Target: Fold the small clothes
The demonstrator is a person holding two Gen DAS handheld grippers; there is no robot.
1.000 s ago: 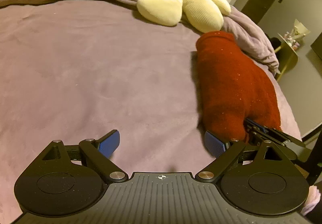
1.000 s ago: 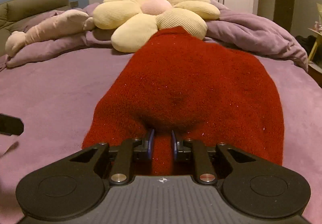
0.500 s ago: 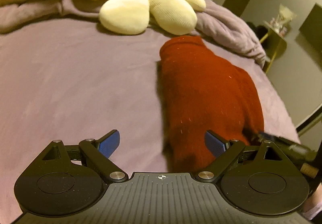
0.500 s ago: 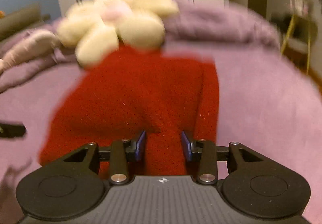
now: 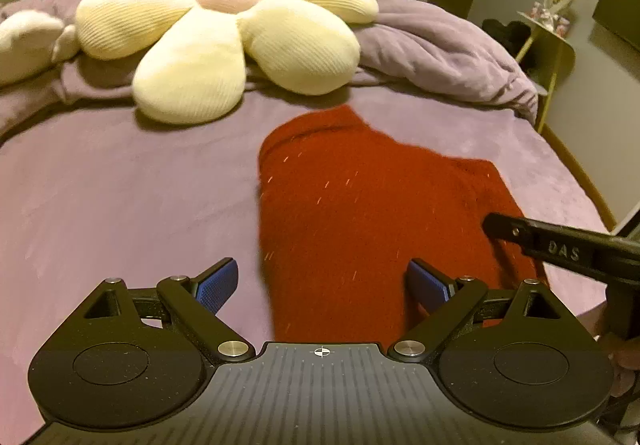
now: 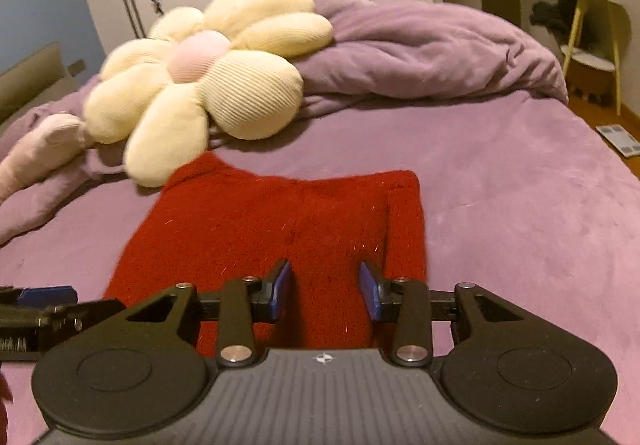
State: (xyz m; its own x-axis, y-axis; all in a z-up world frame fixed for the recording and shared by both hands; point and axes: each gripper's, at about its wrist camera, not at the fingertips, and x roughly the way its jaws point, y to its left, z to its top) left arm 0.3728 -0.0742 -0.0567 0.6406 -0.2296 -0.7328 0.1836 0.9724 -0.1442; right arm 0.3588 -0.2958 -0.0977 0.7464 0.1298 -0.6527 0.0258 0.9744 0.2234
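Note:
A red knitted garment (image 5: 360,205) lies folded flat on the purple bed; it also shows in the right wrist view (image 6: 280,229). My left gripper (image 5: 322,285) is open wide and empty, above the garment's near left edge. My right gripper (image 6: 325,287) is open and empty, just above the garment's near right part. The right gripper's finger shows as a black bar at the right of the left wrist view (image 5: 560,249). The left gripper's tip shows at the left edge of the right wrist view (image 6: 44,297).
A big cream flower cushion (image 5: 224,25) lies beyond the garment, also in the right wrist view (image 6: 208,73). A bunched purple blanket (image 6: 420,53) lies behind it. The bed's right edge (image 5: 580,181) drops to the floor by a yellow side table (image 6: 592,29).
My right gripper has opened and let go of the red garment, which now lies flat. My left gripper has swung right, over the garment's near edge.

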